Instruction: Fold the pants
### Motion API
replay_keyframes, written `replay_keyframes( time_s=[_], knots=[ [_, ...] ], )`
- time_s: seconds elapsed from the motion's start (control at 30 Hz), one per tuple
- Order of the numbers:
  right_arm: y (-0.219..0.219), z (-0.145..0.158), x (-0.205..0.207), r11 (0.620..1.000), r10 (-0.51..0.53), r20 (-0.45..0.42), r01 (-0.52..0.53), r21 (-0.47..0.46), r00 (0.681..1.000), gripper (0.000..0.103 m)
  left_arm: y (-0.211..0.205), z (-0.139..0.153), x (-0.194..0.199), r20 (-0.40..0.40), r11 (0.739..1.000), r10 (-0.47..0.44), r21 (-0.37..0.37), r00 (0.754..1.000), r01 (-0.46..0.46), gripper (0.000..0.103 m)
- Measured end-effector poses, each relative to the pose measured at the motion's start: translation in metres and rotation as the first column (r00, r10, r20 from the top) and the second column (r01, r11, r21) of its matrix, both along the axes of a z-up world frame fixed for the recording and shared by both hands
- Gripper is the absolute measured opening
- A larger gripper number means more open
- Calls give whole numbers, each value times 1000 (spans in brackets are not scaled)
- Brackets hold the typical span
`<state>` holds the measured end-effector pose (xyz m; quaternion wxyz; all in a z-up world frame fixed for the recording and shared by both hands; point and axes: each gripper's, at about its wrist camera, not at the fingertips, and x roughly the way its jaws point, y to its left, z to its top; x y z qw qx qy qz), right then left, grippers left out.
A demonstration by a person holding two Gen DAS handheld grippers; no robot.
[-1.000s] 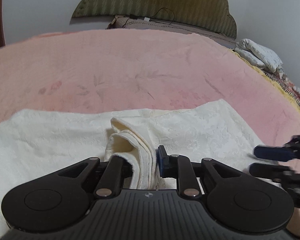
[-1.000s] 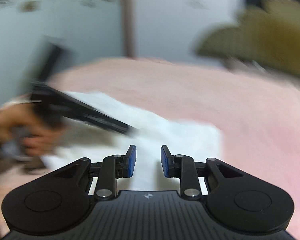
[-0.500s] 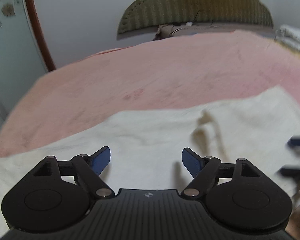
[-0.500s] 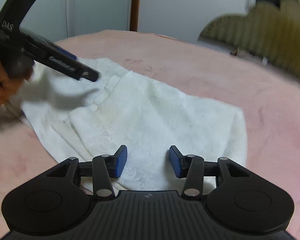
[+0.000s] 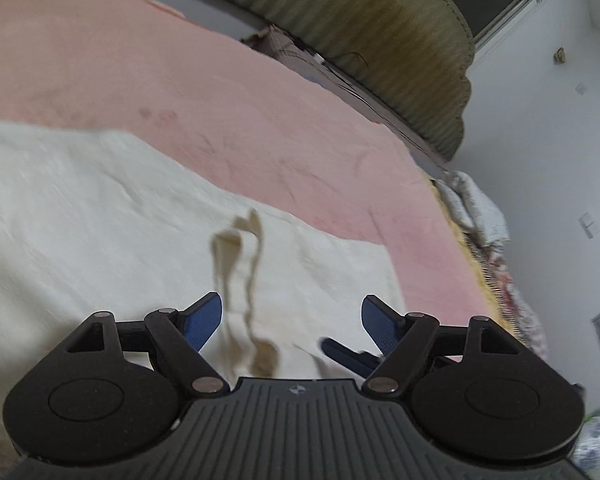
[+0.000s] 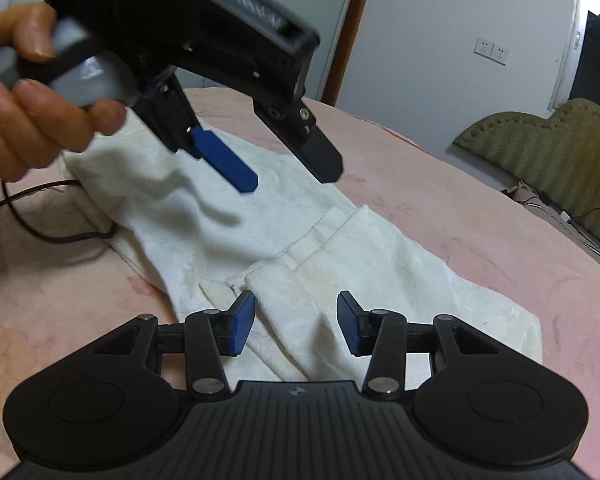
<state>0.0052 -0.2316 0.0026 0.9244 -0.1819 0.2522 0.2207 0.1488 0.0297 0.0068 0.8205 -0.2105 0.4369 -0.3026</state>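
Pants (image 6: pixel 340 264) flat on pink bed (image 6: pixel 480 216), partly folded, small ridge standing mid-cloth. Left hand-held gripper (image 6: pixel 288 168) spread, raised above pants; right hand-held gripper (image 6: pixel 296 328) spread, low over near edge. Final fold outstanding.

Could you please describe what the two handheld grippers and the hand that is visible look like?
Both grippers, left gripper and right gripper, have matte black ribbed bodies with two round discs, silver pivot pins, black linkage arms and blue finger pads. The left gripper has a grey handle, gripped by a bare hand. A black cable trails beneath it.
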Motion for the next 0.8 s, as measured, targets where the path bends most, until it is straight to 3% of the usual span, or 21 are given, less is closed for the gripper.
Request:
replay_keyframes(
  time_s=[0.1,0.13,0.3,0.5,0.57,0.7,0.8],
  knots=[
    [3,-3,2,1000,-3,32,4,-15,999,17,-4,-12,3,-91,996,-25,-89,996,17,79],
    [2,-2,1,1000,-6,39,6,-5,999,13,-6,-18,7,-126,992,-33,-126,991,17,79],
    [-19,2,5,992,-51,9,49,113,999,12,-18,-46,18,-285,968,-82,-251,955,9,80],
    [-31,4,5,984,-62,-40,68,165,997,12,-20,-62,22,-357,967,-53,-250,932,-41,81],
    [-26,3,5,989,-35,-55,43,142,998,13,-17,-65,24,-373,962,-44,-266,927,-62,81],
    [-8,-8,6,999,-37,-21,37,7,999,21,-17,-69,27,-395,958,-31,-274,918,-85,84],
    [-2,-11,11,999,-44,-10,44,-18,999,21,-21,-69,28,-393,959,-29,-271,919,-86,88]
  ],
)
